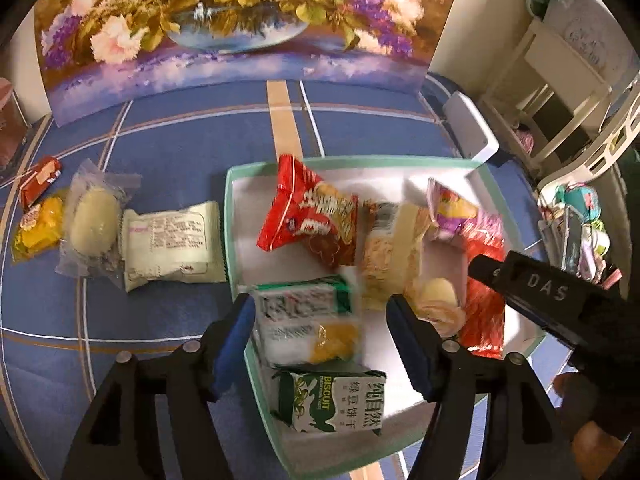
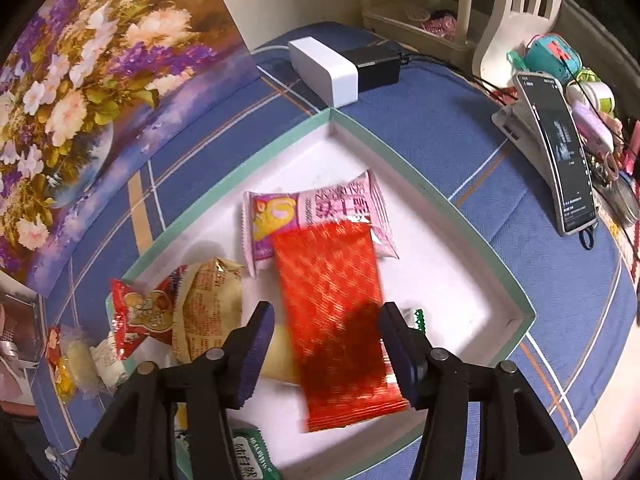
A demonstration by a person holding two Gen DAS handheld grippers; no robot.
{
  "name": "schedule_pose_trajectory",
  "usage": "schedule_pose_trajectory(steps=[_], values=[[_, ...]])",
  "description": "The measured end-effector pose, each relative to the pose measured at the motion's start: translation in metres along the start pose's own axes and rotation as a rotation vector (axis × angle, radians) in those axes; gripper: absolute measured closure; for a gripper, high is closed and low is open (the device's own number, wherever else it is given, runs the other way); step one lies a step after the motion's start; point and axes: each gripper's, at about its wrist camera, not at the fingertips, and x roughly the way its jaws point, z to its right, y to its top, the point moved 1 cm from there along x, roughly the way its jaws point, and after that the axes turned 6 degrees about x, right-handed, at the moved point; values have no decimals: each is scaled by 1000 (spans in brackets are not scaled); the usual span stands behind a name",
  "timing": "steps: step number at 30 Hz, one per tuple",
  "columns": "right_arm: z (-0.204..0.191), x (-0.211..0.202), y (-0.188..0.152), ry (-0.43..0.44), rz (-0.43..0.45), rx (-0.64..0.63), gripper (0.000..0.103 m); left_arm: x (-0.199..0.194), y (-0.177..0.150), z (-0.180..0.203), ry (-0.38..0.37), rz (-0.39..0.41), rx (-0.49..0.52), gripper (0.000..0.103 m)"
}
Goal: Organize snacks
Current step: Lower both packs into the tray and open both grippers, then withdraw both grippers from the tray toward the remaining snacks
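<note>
A shallow white box with a green rim (image 1: 230,216) (image 2: 400,160) holds several snack packets. My left gripper (image 1: 320,340) is open above a blurred green-white-yellow packet (image 1: 308,324); a green biscuit packet (image 1: 336,404) lies nearer. My right gripper (image 2: 326,350) is open over a red-orange foil packet (image 2: 332,308) that looks blurred and lies on a pink packet (image 2: 340,208). The right gripper's body (image 1: 552,292) shows at the right of the left wrist view. A red chip bag (image 1: 316,216) (image 2: 140,312) and a beige packet (image 1: 390,248) (image 2: 212,304) lie in the box.
Left of the box on the blue tablecloth lie a white packet (image 1: 172,244), a clear-wrapped bun (image 1: 94,220), a yellow packet (image 1: 36,224) and a small red packet (image 1: 40,178). A flower painting (image 1: 240,20) stands behind. A white adapter (image 2: 324,68), a phone on a stand (image 2: 560,152) and clutter sit right.
</note>
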Motion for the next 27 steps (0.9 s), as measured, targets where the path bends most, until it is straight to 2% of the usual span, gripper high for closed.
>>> schedule_pose_trajectory(steps=[8,15,20,23,27], values=[[-6,-18,3,22,35,-21,44,-25,8,-5,5,43,-40,32],[-12,-28,1,35,49,-31,41,-34,10,-36,143,74,-147,19],[-30,-33,-7,54,49,-80,40,-45,11,-68,264,107,-230,19],[-43,-37,-14,71,48,-119,39,-51,9,-85,300,114,-263,19],[-59,-42,-22,86,52,-161,34,-53,7,-100,327,114,-305,18]])
